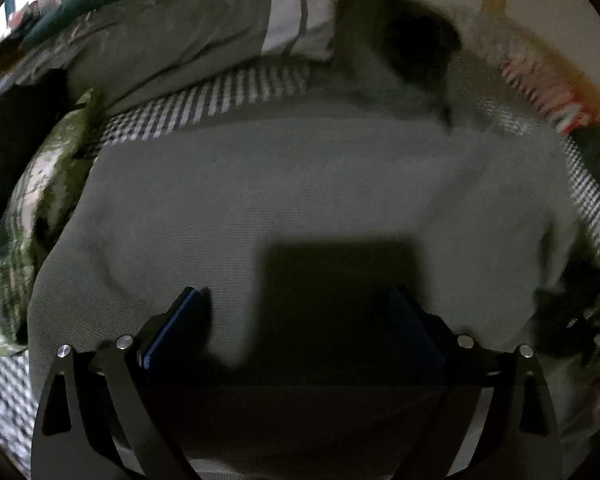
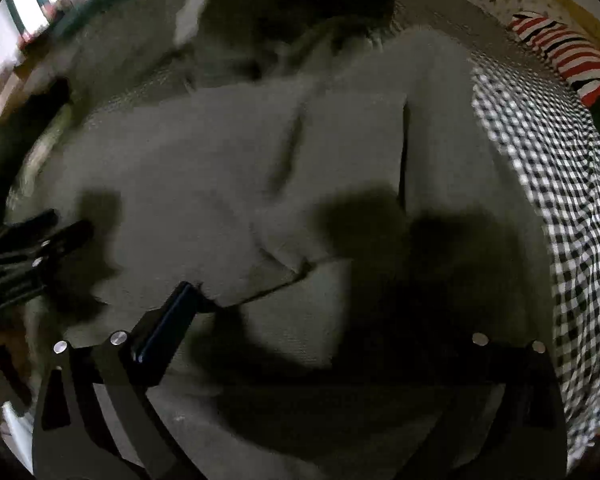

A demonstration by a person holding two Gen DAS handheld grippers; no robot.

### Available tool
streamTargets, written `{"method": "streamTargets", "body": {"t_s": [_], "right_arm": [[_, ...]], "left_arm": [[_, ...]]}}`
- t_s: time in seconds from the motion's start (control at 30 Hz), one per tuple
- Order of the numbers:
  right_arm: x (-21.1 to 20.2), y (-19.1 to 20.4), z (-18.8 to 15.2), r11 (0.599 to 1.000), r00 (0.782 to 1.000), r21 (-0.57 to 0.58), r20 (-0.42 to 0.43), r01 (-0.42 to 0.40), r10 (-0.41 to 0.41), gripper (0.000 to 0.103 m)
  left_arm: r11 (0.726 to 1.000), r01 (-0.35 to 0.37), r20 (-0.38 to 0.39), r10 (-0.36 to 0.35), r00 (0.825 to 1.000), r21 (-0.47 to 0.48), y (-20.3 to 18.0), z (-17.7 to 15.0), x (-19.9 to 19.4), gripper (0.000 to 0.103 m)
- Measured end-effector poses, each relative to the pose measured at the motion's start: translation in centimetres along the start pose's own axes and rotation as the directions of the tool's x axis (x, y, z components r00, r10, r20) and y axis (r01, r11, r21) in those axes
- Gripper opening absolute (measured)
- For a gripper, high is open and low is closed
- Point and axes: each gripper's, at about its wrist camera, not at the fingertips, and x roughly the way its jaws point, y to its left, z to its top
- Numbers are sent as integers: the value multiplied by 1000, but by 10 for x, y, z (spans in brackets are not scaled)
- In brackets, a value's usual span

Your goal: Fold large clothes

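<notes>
A large grey knitted garment (image 1: 284, 184) lies spread on a checked bed cover and fills both views; it also shows in the right wrist view (image 2: 340, 152), where a folded flap edge crosses it. My left gripper (image 1: 300, 300) hovers just above the garment, jaws wide apart, nothing between them. My right gripper (image 2: 300, 300) is also open over the garment, its left finger (image 2: 172, 312) next to the flap's edge; its right finger is lost in shadow. The left gripper (image 2: 40, 248) shows at the left edge of the right wrist view.
The black-and-white checked cover (image 2: 548, 184) shows to the right. A red, white and black striped garment (image 2: 560, 52) lies at the far right. A grey-green garment (image 1: 172, 44) and a floral cloth (image 1: 32, 208) lie to the left. A dark garment (image 1: 404, 36) lies beyond.
</notes>
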Motion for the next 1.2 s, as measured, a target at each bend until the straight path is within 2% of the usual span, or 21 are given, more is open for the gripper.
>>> {"method": "streamTargets", "body": {"t_s": [0.1,0.17,0.23,0.3,0.37,0.4,0.43,0.5,0.53,0.6,0.63,0.73,0.77,0.8,0.83,0.87,0.9,0.93,0.97,1.1,1.2], "right_arm": [[-37,-19,26,1000,991,6,134,-25,24,100],[-51,-31,50,1000,980,-16,201,10,-6,100],[-54,-38,85,986,955,-125,287,113,-73,100],[-44,-41,119,921,901,-284,412,267,-135,100],[-25,-37,141,784,825,-465,556,410,-101,100],[-16,-35,148,732,811,-520,580,440,-76,100],[-4,-36,159,686,811,-575,584,446,-38,100],[14,-35,178,648,822,-643,567,409,44,100],[25,-33,187,622,820,-677,564,392,97,100],[46,-29,203,583,821,-708,558,398,117,100],[55,-29,214,577,830,-724,541,377,138,100],[76,-36,240,586,872,-762,456,277,181,100],[83,-37,246,590,880,-769,431,244,198,100],[92,-41,253,592,893,-783,390,194,224,98],[99,-43,257,596,903,-785,366,169,226,88],[109,-40,262,606,913,-778,352,162,208,60],[114,-41,265,624,922,-765,341,159,183,49],[118,-43,268,653,934,-745,317,138,165,27],[122,-45,271,682,940,-723,297,107,167,22],[107,-51,266,743,913,-667,331,46,240,18],[81,-50,263,783,885,-622,364,0,289,18]], "left_arm": [[1000,18,94,-19,995,14,-9,31,-20,93],[998,25,145,-33,989,59,-23,62,-20,93],[994,14,192,-35,981,110,-37,90,-16,93],[980,5,259,-58,964,201,-62,122,-8,93],[946,-26,339,-90,936,324,-92,147,-1,93],[921,-54,370,-101,923,386,-108,153,1,93],[891,-86,397,-110,911,446,-120,160,7,93],[811,-183,435,-96,895,556,-146,171,28,93],[766,-219,437,-89,895,605,-155,175,43,93],[735,-216,401,-82,913,642,-160,186,65,93],[749,-152,338,-101,936,645,-157,197,80,93],[803,-2,215,-157,964,596,-139,219,105,92],[827,63,183,-197,963,559,-127,228,112,81],[845,91,164,-207,965,528,-117,234,117,42],[863,107,142,-201,969,494,-107,238,123,21],[888,108,133,-185,974,446,-95,246,129,3],[898,134,121,-201,972,418,-87,251,131,1],[903,168,97,-223,970,395,-79,254,134,0],[901,176,95,-230,969,396,-77,254,133,0],[887,161,111,-230,967,433,-82,246,117,0],[894,167,145,-246,958,416,-75,246,95,0]]}}
